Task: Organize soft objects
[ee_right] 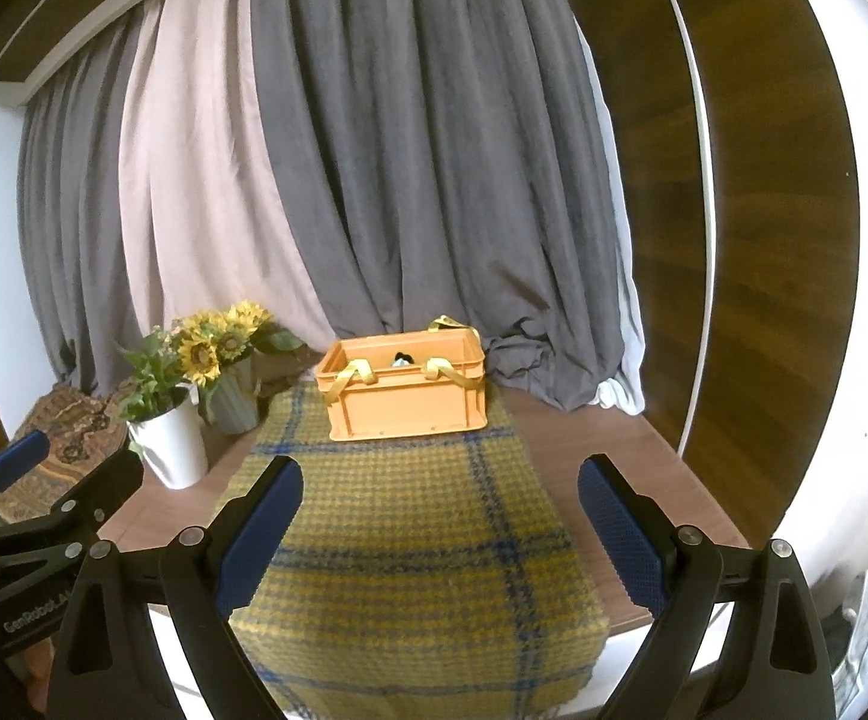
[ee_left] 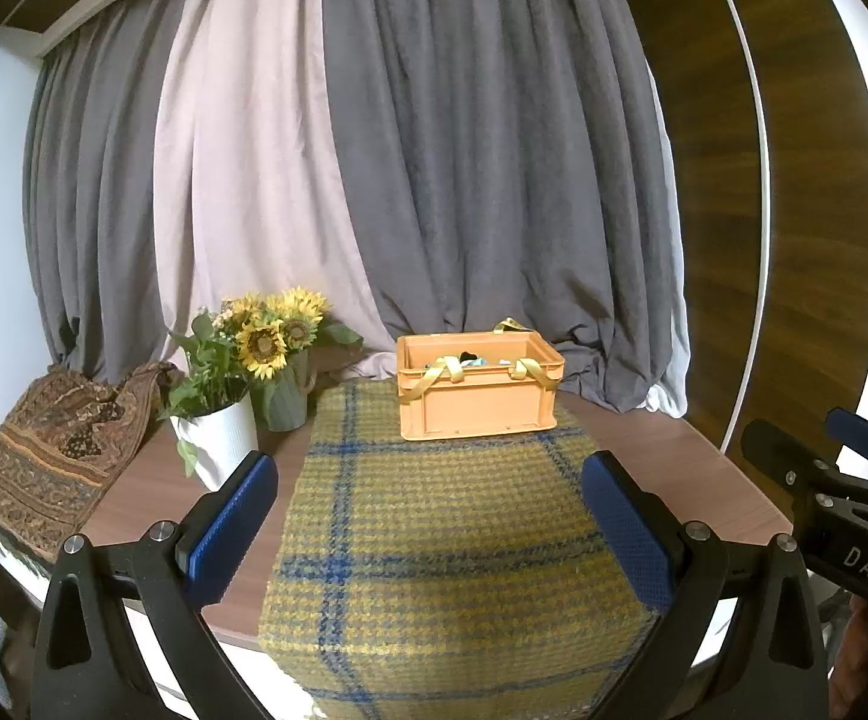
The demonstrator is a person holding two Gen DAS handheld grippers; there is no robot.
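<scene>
The orange crate (ee_left: 477, 387) sits straight ahead of both grippers at the far end of the yellow-and-blue plaid blanket (ee_left: 434, 540), with yellow strap handles (ee_left: 442, 373) draped over its near rim and a few small items, dark and teal, just visible inside; what they are is too small to tell. Judging by that, some soft things seem already put away, and nothing loose lies on the blanket between the crate and the grippers, so the task looks well along or near its end. The left gripper (ee_left: 428, 531) hangs over the near end of the blanket with its blue pads spread wide and nothing between them; the right gripper (ee_right: 436, 531) does the same, just beside it. Ahead and to the left stand a white pot of greenery (ee_left: 218, 438) and a vase of sunflowers (ee_left: 281, 339). Only the left view shows the whole patterned brown cloth (ee_left: 56, 450) at the table's left edge; the right view shows more bare wooden table (ee_right: 613, 468) beyond the blanket's right side
</scene>
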